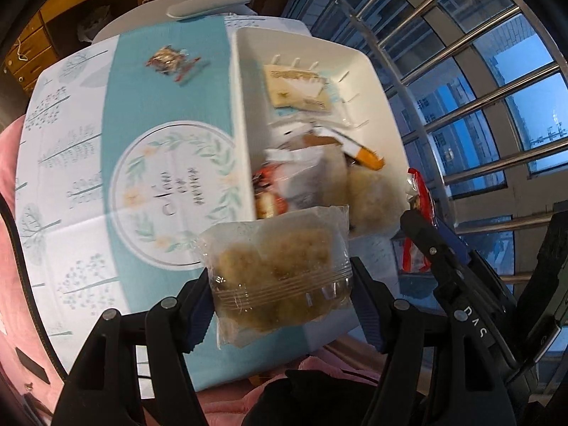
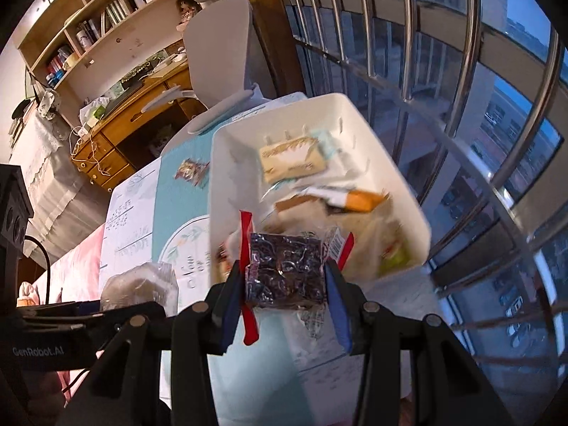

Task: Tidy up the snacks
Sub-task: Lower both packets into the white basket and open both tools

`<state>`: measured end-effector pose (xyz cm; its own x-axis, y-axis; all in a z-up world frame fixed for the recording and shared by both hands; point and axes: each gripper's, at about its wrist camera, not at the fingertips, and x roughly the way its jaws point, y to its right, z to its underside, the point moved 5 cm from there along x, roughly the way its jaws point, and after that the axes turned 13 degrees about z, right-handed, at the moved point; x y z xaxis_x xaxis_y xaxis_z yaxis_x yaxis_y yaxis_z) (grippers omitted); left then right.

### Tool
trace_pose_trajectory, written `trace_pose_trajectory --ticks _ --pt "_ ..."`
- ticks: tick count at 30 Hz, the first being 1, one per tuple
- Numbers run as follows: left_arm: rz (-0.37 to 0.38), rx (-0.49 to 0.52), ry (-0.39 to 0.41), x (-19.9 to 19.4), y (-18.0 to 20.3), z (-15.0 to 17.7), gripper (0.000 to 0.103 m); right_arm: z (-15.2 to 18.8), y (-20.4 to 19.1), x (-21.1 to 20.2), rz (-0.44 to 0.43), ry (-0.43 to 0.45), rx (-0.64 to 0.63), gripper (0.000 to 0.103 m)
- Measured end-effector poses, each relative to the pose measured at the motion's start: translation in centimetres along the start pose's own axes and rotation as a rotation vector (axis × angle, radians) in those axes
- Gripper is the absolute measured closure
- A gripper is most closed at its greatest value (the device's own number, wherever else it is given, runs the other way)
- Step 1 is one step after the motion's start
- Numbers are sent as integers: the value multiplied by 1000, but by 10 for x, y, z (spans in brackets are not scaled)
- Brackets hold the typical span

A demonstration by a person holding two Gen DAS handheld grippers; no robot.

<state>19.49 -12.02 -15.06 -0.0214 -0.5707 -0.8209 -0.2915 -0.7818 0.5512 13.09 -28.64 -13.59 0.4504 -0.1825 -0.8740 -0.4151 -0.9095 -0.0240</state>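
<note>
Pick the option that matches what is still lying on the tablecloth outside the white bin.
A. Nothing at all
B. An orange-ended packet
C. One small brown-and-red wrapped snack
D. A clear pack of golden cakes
C: a single small wrapped snack lies on the teal cloth left of the white bin, while the left gripper and right gripper each hold a pack.

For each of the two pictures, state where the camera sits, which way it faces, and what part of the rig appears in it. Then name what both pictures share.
Left wrist: on the left gripper, facing the tablecloth and white bin; its fingers clamp a clear pastry pack.
Right wrist: on the right gripper, facing that bin and window bars; its fingers clamp a dark snack pack.
Shared: bin, loose snack, chair.
</note>
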Motion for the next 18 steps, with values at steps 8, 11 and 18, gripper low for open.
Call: trace_pose_trajectory --ticks 8,11,18 --pt "15 -6 44 28 41 -23 35 -31 37 8 -27 46 -48 59" --pt "22 -21 59 36 48 -33 35 -44 47 13 -38 61 -68 59" --pt "15 -64 75 58 55 -55 35 -65 56 28 -77 77 -119 59"
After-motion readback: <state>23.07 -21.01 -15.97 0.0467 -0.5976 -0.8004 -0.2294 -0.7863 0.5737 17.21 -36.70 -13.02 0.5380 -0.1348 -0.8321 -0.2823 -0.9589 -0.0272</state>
